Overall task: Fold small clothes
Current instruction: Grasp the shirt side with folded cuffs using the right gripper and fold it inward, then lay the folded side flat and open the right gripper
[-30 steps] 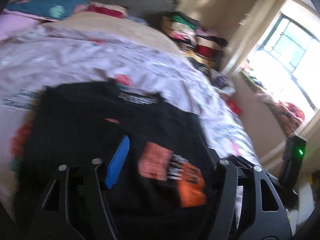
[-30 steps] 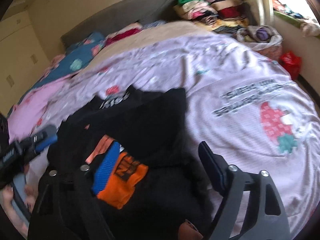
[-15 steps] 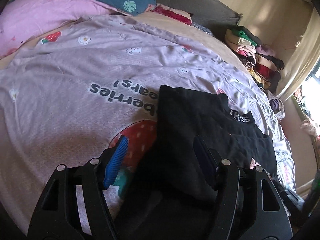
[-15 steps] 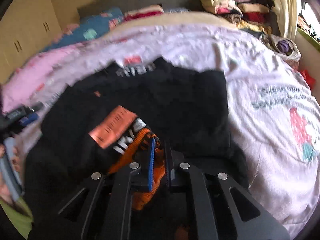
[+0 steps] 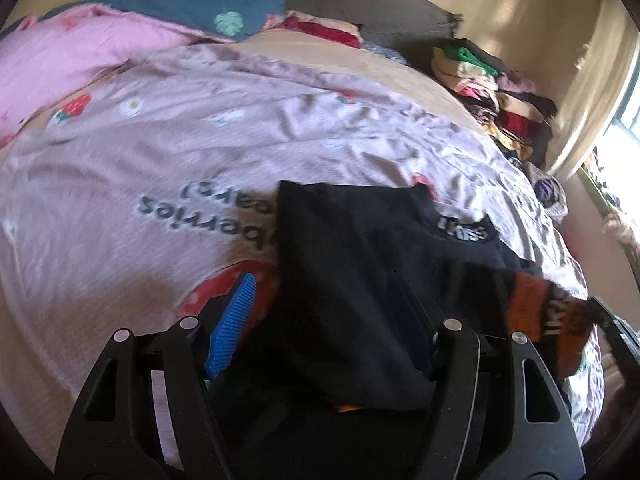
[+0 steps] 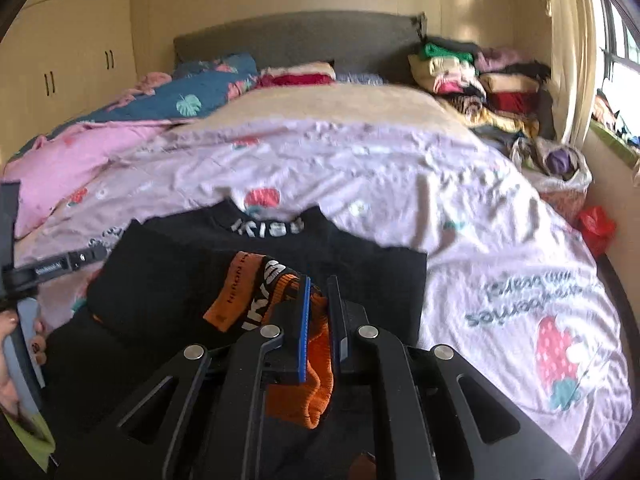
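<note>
I'm counting one black top (image 6: 360,276) lying on the bed, with one orange cuff (image 6: 308,384) and one orange tag (image 6: 236,292) showing on it. I'm seeing two grippers, one in each view: left (image 5: 324,320), right (image 6: 319,312). One pale sheet (image 6: 400,168) is covering the bed, two strawberry-and-lettering prints are showing, one per view. One pink quilt (image 6: 80,152), one blue leafy pillow (image 6: 192,92), one pile of folded clothes (image 6: 480,76), one red bag (image 6: 598,228), one grey headboard (image 6: 296,36).
</note>
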